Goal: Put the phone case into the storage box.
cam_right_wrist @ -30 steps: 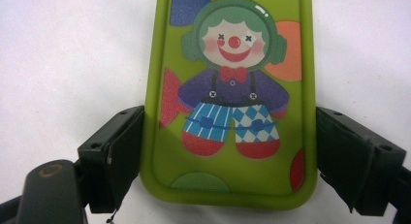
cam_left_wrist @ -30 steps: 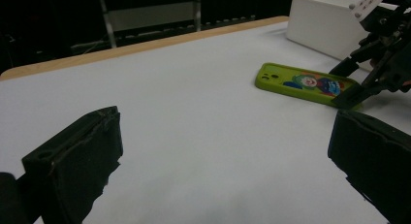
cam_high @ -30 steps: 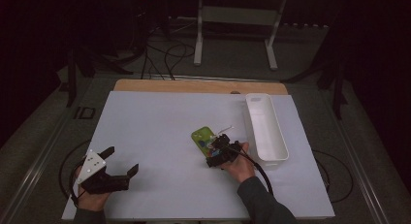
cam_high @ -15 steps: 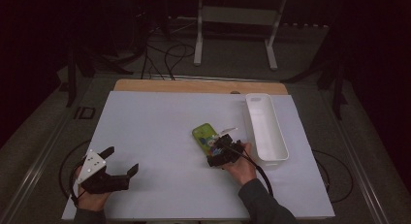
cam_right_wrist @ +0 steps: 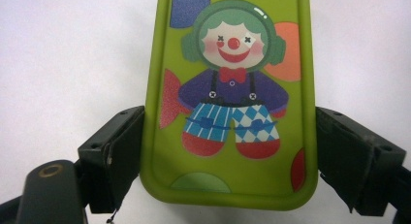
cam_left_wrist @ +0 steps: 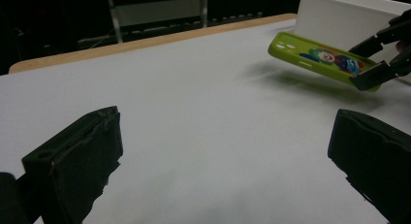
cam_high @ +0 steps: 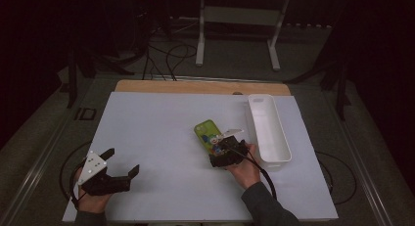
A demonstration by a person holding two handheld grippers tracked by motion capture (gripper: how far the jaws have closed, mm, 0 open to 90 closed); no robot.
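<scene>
A lime-green phone case (cam_high: 207, 132) printed with a cartoon clown hangs just above the white table top, right of centre. My right gripper (cam_high: 222, 150) is shut on its near end, one jaw pressed to each long side (cam_right_wrist: 232, 151). In the left gripper view the phone case (cam_left_wrist: 320, 56) floats above its own shadow, tilted, with the other gripper's jaws on it. My left gripper (cam_high: 122, 161) rests at the table's near left corner, open, with bare table between its jaws (cam_left_wrist: 223, 161).
A long white tray (cam_high: 266, 133) lies lengthwise at the right of the table, close beside the right hand; its wall (cam_left_wrist: 339, 15) shows behind the case. A wooden strip (cam_high: 200, 86) runs along the far edge. Stand legs and cables lie on the floor beyond.
The right gripper has carried the phone case slightly up and away from the person. The left gripper has stayed still.
</scene>
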